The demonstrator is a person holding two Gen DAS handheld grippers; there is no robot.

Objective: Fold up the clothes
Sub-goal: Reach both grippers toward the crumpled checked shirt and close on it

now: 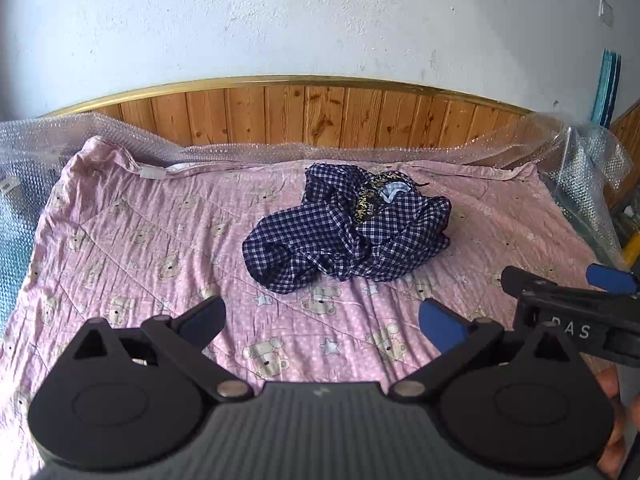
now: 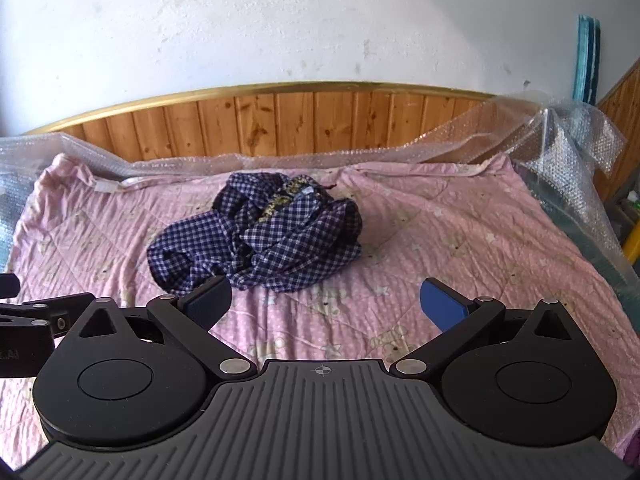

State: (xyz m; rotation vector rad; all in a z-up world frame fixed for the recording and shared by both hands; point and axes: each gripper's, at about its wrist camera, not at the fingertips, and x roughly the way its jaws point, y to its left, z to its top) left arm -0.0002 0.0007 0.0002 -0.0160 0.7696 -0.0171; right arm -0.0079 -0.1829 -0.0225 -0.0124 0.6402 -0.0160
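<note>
On pink quilt (image 1: 120, 240): crumpled checked shirt (image 1: 344, 232); left claw (image 1: 322, 320), right claw (image 2: 326, 304) both spread, empty

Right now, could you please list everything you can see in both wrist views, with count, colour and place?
checked garment: one, navy and white, crumpled in a heap mid-bed, nearer the headboard.
quilt: one, pink with bear and star print, spread over the bed.
bubble wrap: clear, along the quilt's far and side edges.
headboard: one, wooden planks with a gold top rail, against the wall.
wall: white, marked, behind the bed.
blue rolled item: teal, standing at far right; what it is, I cannot tell.
left gripper: black with blue pads, jaws open, empty, short of the garment.
right gripper: same, jaws open, empty.
</note>
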